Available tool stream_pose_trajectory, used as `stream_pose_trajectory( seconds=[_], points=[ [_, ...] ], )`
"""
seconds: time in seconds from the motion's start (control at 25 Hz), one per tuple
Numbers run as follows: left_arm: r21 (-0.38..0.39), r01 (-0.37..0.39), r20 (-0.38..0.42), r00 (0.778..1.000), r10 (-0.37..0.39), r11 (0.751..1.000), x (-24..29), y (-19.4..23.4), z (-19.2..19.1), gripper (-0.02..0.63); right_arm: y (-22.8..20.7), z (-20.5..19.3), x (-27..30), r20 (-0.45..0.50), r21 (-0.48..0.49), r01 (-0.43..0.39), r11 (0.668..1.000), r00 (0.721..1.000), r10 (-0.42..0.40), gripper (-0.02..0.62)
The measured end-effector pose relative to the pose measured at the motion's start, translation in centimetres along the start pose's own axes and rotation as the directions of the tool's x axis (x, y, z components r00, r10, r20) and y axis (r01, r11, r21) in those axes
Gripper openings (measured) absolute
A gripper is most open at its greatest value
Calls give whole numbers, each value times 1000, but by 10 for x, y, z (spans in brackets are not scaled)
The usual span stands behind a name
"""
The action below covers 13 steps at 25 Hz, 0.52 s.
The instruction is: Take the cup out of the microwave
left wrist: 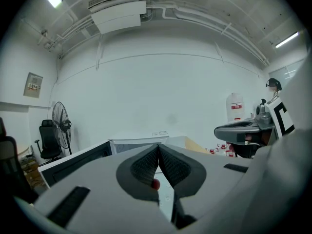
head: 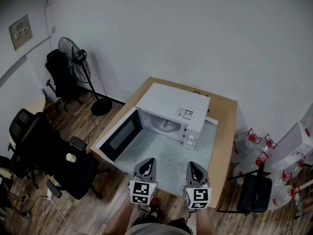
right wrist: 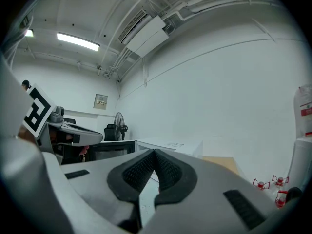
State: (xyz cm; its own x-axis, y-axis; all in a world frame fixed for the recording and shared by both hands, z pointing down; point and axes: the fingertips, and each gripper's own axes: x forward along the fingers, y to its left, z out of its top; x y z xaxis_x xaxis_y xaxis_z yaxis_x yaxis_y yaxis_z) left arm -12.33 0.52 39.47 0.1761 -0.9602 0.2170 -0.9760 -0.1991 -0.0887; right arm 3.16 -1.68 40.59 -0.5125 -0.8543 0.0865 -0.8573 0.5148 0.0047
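**Item: cup.** It is not showing in any view. The microwave [head: 171, 104] is standing on the surface [head: 227, 131] with its door [head: 121, 133] hanging wide open to the left; the lit cavity is showing a bare turntable [head: 165, 124] with nothing on it; the cavity's right part is lying hidden behind the casing, so whether the cup is sitting there cannot be told. A small pale round item [head: 71, 157] is resting on a dark chair [head: 73, 173] well apart at the left; whether that is a cup cannot be told either.

**Handling, as judgement only:** a cup is likely being light and stiff, with smooth walls that could be slipping between pads; it is possibly breakable and possibly carrying liquid. Taking it across the wall below the rim, or at a handle if one exists, and keeping it upright is looking safest.

**Grippers:** the left gripper [head: 147, 161] and right gripper [head: 193, 164] are hovering side by side over the near edge of the surface, short of the cavity. The left fingers [left wrist: 146, 167] are meeting tip to tip and holding nothing; the right fingers [right wrist: 139, 172] are likewise closed and empty.

**Other containers:** pale jugs [head: 254, 141] with red fittings are standing on the floor right of the surface; their contents are not showing.
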Motion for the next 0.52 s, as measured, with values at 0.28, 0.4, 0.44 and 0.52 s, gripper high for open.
stream_pose_trajectory(
  seconds=[0.28,0.4,0.44,0.52],
  points=[
    [-5,2,-1,1000,-2,1000,2,2,-1,23,3,-2,4,-1,2,-5,1000,1000,5,17],
    [-5,3,-1,1000,-3,1000,5,2,-2,23,1,-3,5,-4,3,-3,1000,1000,3,17],
    [-5,4,-1,1000,-4,1000,5,2,-2,23,0,-3,5,-5,3,-2,1000,1000,2,17],
    [-5,5,-1,1000,-5,1000,5,2,-2,23,-1,-3,6,-4,5,0,1000,1000,0,17]
  ],
)
